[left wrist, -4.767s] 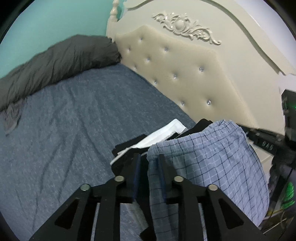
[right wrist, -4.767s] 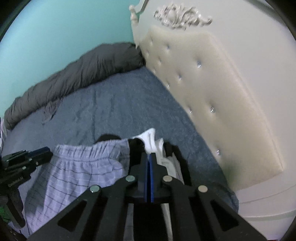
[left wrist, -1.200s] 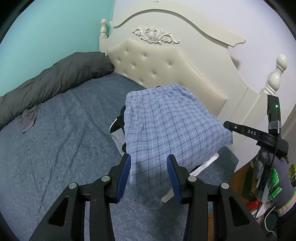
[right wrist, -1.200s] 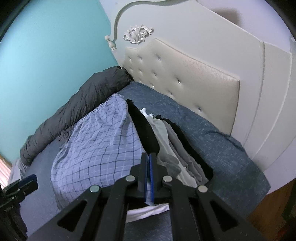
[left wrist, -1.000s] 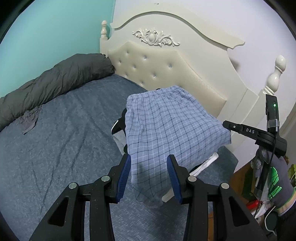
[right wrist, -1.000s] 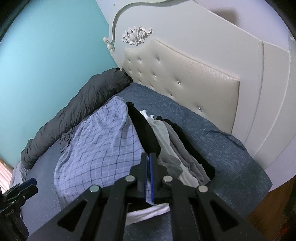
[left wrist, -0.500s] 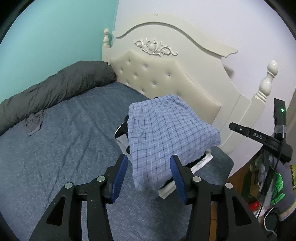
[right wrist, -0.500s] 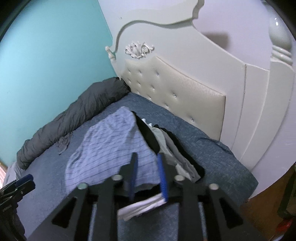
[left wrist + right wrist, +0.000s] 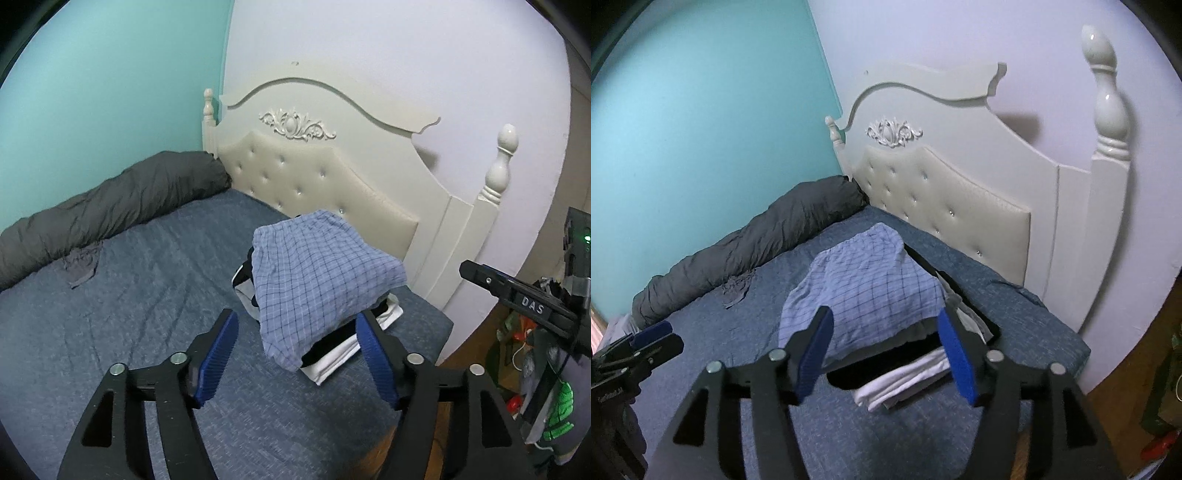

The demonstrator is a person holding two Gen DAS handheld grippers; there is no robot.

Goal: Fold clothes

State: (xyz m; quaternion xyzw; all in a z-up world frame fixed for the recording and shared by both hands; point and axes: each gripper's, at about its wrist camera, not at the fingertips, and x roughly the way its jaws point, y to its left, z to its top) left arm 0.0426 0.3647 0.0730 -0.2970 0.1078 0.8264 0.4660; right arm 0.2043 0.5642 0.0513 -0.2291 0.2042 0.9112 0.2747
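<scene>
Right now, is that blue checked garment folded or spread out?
Folded. The blue checked garment lies as a compact rectangle atop the pile of folded clothes on the blue bed.

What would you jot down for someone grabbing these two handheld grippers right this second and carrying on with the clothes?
Left gripper: open, empty, clear of the pile.
Right gripper: open, empty, also clear of it.
Blue checked folded garment tops the stack of black, grey and white folded clothes on the blue bedsheet near the cream padded headboard.
Done: checked piece folded and stacked.
Left: perhaps the small crumpled grey cloth beside the rolled dark grey duvet.
</scene>
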